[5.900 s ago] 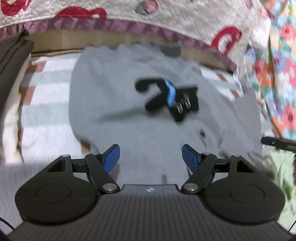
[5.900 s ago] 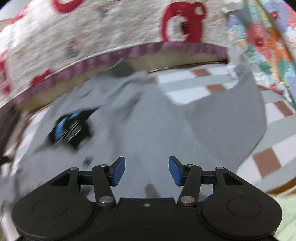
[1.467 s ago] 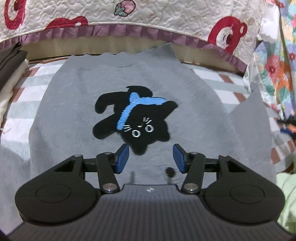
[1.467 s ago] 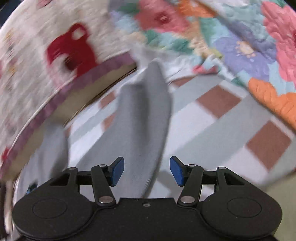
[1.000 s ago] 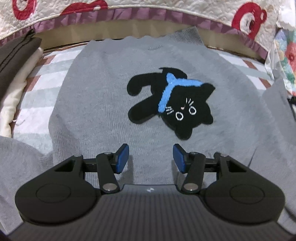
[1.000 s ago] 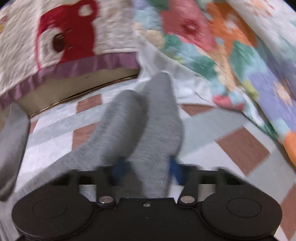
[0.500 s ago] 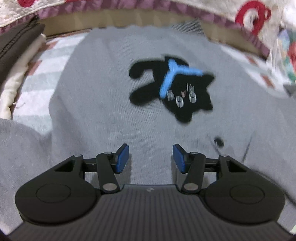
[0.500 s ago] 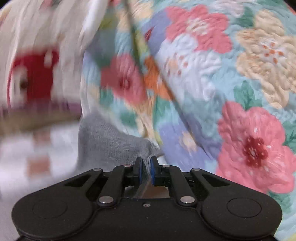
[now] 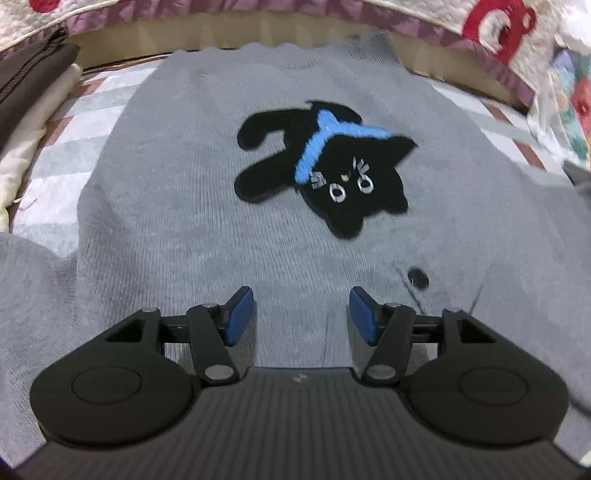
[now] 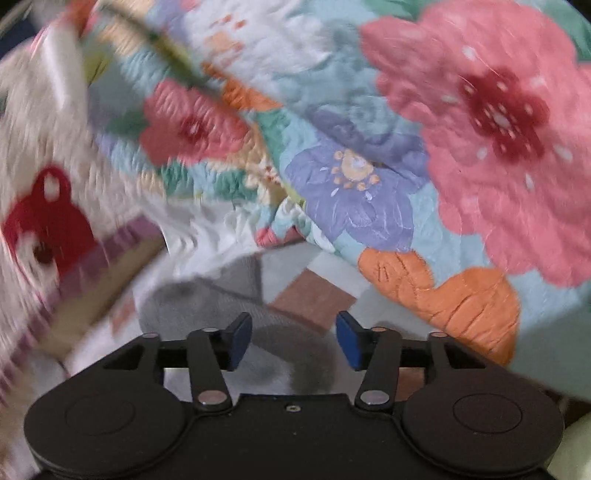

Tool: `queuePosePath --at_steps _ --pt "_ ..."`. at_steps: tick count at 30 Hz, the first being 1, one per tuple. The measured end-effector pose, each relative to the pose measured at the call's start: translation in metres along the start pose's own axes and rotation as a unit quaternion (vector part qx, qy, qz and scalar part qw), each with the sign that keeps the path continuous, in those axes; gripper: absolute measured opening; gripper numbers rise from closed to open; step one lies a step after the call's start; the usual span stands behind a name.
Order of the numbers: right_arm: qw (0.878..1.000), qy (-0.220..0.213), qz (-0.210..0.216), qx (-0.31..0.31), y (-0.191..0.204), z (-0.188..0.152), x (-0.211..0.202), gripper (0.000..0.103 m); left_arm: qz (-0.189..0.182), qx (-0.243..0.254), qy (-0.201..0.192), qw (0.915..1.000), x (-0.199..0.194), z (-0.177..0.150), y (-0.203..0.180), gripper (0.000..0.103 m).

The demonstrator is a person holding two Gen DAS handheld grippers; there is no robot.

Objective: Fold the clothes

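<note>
A grey knit sweater (image 9: 177,192) lies spread flat on a checked bed cover, its black cat patch (image 9: 332,173) with a blue scarf facing up. My left gripper (image 9: 301,319) hovers open just above the sweater's near part, nothing between its blue pads. One grey sleeve end (image 10: 207,310) of the sweater lies on the checked cover in the right wrist view, just ahead of my right gripper (image 10: 293,338). That gripper stands open and empty, close to a floral quilt.
A floral quilt (image 10: 424,147) rises right in front of the right gripper. A cream quilt with red bears (image 9: 495,22) runs along the back. Folded brown and cream clothes (image 9: 26,103) are stacked at the far left. The checked bed cover (image 9: 62,147) shows beside the sweater.
My right gripper, shut on the sleeve end half a second ago, has opened and let it drop onto the cover. The left gripper stayed open and drifted slightly over the sweater.
</note>
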State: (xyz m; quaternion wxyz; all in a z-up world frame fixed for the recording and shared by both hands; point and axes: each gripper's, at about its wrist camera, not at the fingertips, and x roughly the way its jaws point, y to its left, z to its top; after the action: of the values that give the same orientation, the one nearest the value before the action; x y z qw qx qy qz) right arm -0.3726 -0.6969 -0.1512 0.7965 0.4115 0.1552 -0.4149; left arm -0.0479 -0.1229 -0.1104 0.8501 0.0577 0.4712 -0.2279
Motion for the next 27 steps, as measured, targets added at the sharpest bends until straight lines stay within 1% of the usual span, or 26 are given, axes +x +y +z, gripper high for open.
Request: queuePosePath --at_steps 1,4,5,7,8,10,11,12,14,16,18,19,21,22,23,24,25,26,27 --pt "1.000 0.000 0.008 0.006 0.003 0.000 0.003 0.067 -0.001 -0.003 -0.003 1.0000 -0.001 0.003 -0.001 0.057" --pt "1.000 0.018 0.011 -0.019 0.021 0.006 0.019 0.069 -0.004 -0.001 -0.011 0.9999 -0.005 0.006 -0.007 0.057" --pt "0.999 0.029 0.004 -0.018 0.025 0.007 0.027 0.070 -0.006 0.001 -0.013 0.9999 -0.006 0.007 -0.009 0.057" --pt "0.998 0.067 0.001 -0.003 0.029 0.005 0.045 0.072 -0.010 0.003 -0.015 0.9998 -0.010 0.007 -0.012 0.057" --pt "0.997 0.074 0.000 -0.007 0.033 0.002 0.050 0.075 -0.011 0.004 -0.016 0.9998 -0.011 0.007 -0.012 0.057" --pt "0.997 0.070 -0.006 -0.031 0.046 -0.006 0.054 0.075 -0.007 0.003 -0.017 0.9998 -0.012 0.006 -0.010 0.057" --pt "0.995 0.073 -0.006 -0.062 0.055 -0.013 0.055 0.058 -0.005 0.002 -0.017 0.9998 -0.012 0.006 -0.009 0.057" --pt "0.991 0.079 -0.004 -0.104 0.066 -0.021 0.054 0.022 -0.004 -0.001 -0.017 0.9999 -0.012 0.006 -0.008 0.057" --pt "0.980 0.081 0.002 -0.181 0.086 -0.038 0.047 0.013 -0.001 -0.005 -0.016 0.9999 -0.012 0.006 -0.005 0.057" --pt "0.968 0.068 0.019 -0.241 0.103 -0.060 0.029 0.012 0.001 -0.009 -0.015 0.9998 -0.011 0.006 -0.003 0.057" --pt "0.948 0.067 0.051 -0.306 0.121 -0.086 0.005 0.012 0.003 -0.012 -0.013 0.9998 -0.010 0.005 -0.002 0.057" --pt "0.939 0.084 0.072 -0.327 0.127 -0.097 -0.004 0.012 0.004 -0.013 -0.012 0.9998 -0.010 0.005 -0.002 0.057" --pt "0.918 0.149 0.124 -0.346 0.137 -0.112 -0.015 0.010 0.006 -0.016 -0.009 0.9998 -0.009 0.004 0.000 0.057" --pt "0.911 0.163 0.144 -0.350 0.139 -0.114 -0.020 0.010 0.007 -0.017 -0.008 0.9998 -0.009 0.004 0.000 0.057" --pt "0.910 0.157 0.155 -0.351 0.141 -0.111 -0.026 0.016 0.008 -0.019 -0.007 0.9998 -0.008 0.004 0.001 0.057" --pt "0.910 0.144 0.164 -0.351 0.142 -0.106 -0.031 0.034 0.009 -0.020 -0.006 0.9997 -0.008 0.003 0.001 0.057" --pt "0.911 0.130 0.163 -0.355 0.143 -0.101 -0.034 0.044 0.010 -0.021 -0.005 0.9997 -0.008 0.003 0.002 0.057" --pt "0.912 0.114 0.156 -0.362 0.145 -0.097 -0.036 0.062 0.011 -0.023 -0.004 0.9997 -0.007 0.003 0.003 0.057" --pt "0.913 0.099 0.149 -0.368 0.147 -0.093 -0.038 0.063 0.013 -0.024 -0.003 0.9996 -0.007 0.002 0.003 0.057"
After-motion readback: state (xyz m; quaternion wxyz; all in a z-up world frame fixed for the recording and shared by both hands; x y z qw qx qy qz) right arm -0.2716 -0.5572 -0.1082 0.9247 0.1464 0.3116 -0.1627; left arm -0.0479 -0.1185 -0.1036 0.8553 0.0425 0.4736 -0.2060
